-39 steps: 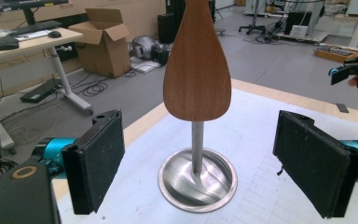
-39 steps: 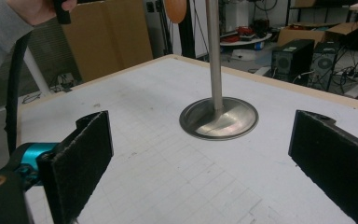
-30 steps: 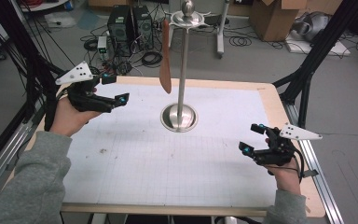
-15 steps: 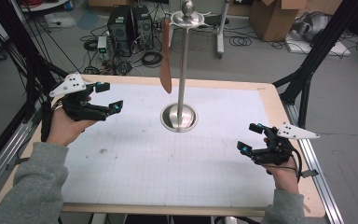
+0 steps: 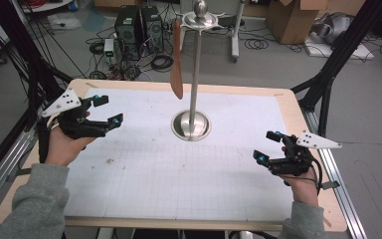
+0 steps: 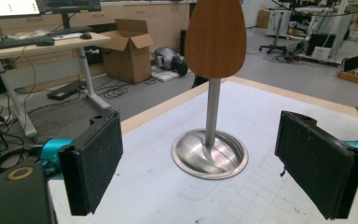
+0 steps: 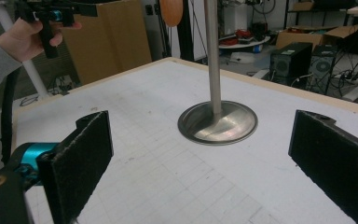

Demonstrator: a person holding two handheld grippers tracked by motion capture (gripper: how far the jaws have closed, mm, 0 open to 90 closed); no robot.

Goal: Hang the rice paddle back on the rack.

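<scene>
A steel stand (image 5: 195, 74) with a round base (image 5: 191, 125) rises from the middle of the white gridded mat (image 5: 179, 164). A wooden spatula (image 5: 177, 59) hangs from its top disc, blade down. My left gripper (image 5: 104, 110) is held up at the mat's left, open and empty, its jaws facing the stand. In the left gripper view the spatula blade (image 6: 215, 37) hangs in front of the pole (image 6: 211, 112), well beyond the pads (image 6: 93, 163). My right gripper (image 5: 267, 146) hovers open and empty at the right. In the right gripper view the base (image 7: 217, 122) lies ahead.
The table's wooden rim (image 5: 298, 119) borders the mat. Black frame struts (image 5: 338, 55) rise at both back corners. On the floor behind are computer towers (image 5: 139, 27), cables and cardboard boxes (image 5: 288, 20). The other hand with its gripper (image 7: 51, 14) appears at upper left in the right gripper view.
My left gripper has lowered and shifted slightly toward me, still pointing at the stand. The right gripper has barely moved.
</scene>
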